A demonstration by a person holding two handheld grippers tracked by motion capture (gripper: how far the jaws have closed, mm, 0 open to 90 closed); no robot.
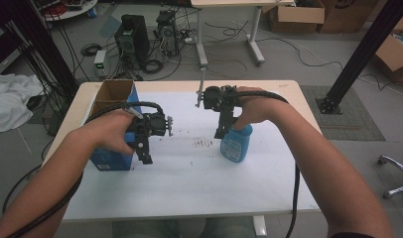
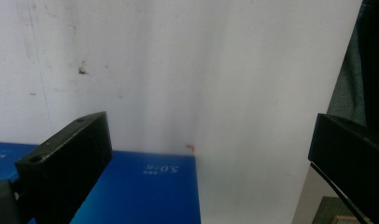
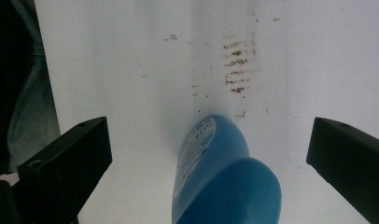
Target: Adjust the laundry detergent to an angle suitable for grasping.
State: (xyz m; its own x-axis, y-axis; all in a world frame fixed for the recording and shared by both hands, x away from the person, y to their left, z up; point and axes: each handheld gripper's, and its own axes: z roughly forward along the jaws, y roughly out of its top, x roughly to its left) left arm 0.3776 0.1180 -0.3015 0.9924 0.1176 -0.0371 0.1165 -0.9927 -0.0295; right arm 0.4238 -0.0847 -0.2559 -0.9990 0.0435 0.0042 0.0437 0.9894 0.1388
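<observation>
On the far left of the table (image 1: 289, 198), just outside the left gripper (image 1: 146, 148), stands a blue box (image 1: 110, 159) with an open brown cardboard top; what lies inside it cannot be made out. The person's left hand (image 1: 115, 131) sits beside the box's near corner, the gripper pointing down at the white tabletop. In the left gripper view the blue box's printed face (image 2: 150, 186) lies under the one jaw, and the jaws stand wide apart with nothing but table between them. Between the two grippers a patch of brown smudges (image 1: 204, 144) marks the white surface. To the right, the right gripper (image 1: 222, 130) also points down, its jaws spread wide. The blue bottle (image 1: 236, 145) stands just below it; in the right gripper view the bottle (image 3: 225, 177) rises between the jaws, touching neither. The right hand (image 1: 256, 111) arches over the bottle from behind.
</observation>
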